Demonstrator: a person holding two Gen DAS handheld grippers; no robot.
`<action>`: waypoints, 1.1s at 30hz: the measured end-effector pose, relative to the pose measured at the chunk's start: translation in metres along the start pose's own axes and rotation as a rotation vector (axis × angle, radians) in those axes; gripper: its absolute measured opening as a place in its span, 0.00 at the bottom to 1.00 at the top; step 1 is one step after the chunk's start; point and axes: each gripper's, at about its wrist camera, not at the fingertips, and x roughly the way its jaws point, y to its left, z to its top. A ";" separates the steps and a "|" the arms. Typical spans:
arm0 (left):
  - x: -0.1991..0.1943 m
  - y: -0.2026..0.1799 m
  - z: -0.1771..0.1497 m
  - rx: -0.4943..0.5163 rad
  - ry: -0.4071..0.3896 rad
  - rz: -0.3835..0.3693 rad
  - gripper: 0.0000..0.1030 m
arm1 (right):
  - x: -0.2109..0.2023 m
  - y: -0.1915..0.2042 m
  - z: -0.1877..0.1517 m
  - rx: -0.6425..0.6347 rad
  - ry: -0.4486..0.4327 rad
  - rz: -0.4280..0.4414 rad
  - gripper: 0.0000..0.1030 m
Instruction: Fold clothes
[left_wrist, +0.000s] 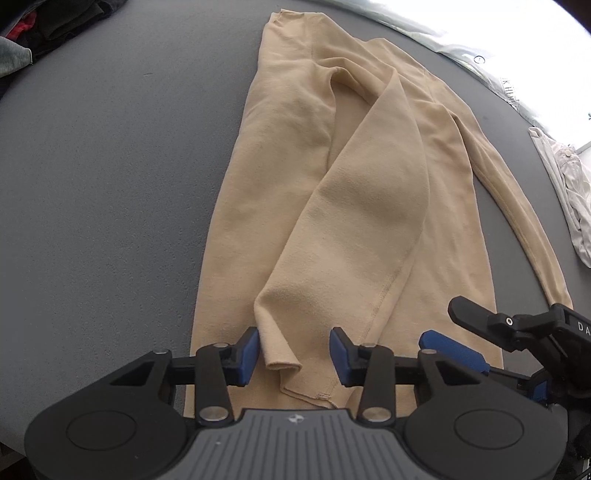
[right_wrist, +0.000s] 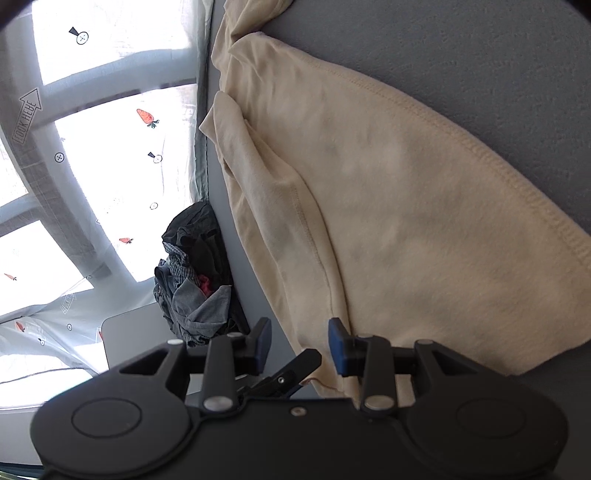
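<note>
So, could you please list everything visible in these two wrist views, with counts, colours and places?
Beige garment: one, tan, spread lengthwise on the grey surface, a sleeve folded over its middle.
Grey surface: one, grey, under the garment.
White garment: one, white, crumpled at the right edge of the left wrist view.
Dark clothes pile: one heap, black, grey and some red, at the surface's edge by the curtain.
Curtain: one, white with carrot prints, over a bright window.
Left gripper: one, black with blue pads, jaws open around the sleeve cuff.
Right gripper: one, black with blue pads, jaws open at the garment's edge.
</note>
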 end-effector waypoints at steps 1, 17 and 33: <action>0.001 0.001 -0.001 -0.005 0.002 0.000 0.42 | 0.000 0.000 0.000 -0.003 0.007 -0.002 0.34; -0.002 0.014 -0.011 -0.121 -0.057 -0.050 0.02 | 0.003 -0.002 0.001 -0.016 0.049 -0.033 0.35; -0.051 0.040 -0.032 -0.269 -0.178 -0.112 0.02 | 0.011 -0.007 -0.002 -0.016 0.090 -0.033 0.35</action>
